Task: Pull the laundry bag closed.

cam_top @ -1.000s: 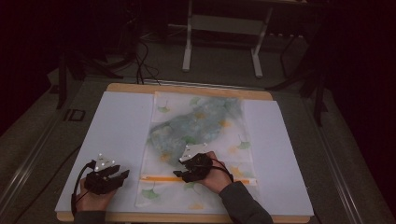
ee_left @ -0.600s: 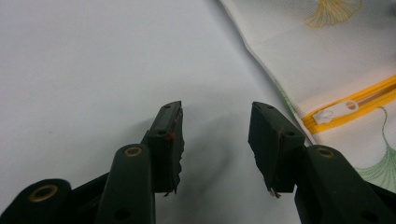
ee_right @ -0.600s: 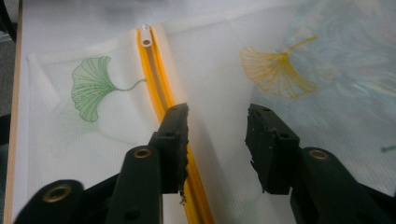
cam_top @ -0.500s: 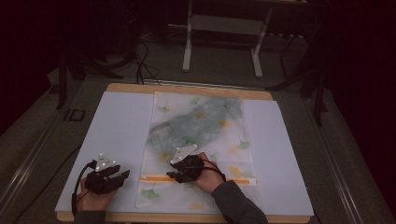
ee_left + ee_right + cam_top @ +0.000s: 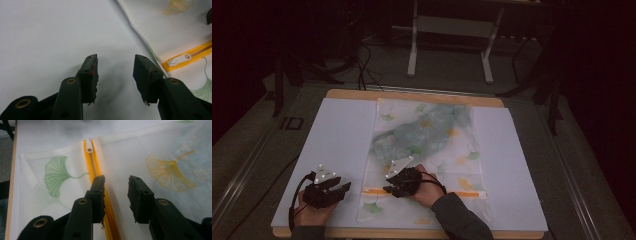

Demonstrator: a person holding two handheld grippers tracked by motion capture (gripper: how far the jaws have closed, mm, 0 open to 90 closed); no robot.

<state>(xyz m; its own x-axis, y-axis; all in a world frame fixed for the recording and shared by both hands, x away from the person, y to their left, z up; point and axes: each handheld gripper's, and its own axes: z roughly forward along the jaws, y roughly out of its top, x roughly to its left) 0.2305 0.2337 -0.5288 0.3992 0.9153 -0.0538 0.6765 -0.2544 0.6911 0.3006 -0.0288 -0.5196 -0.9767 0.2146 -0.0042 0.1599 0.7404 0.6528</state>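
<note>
Mesh laundry bag (image 5: 427, 160) lies flat mid-table with garment inside, orange zipper (image 5: 96, 173) apparently shut, puller (image 5: 89, 148) untouched; right claw (image 5: 116, 188), jaws just narrowing, grips nothing above the zipper; left claw (image 5: 115, 72) released over bare sheet; opening remains.

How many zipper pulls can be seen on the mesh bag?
1: the white zipper pull sits at the end of the yellow zipper on the mesh bag, near its left edge. Others may be hidden.
</note>
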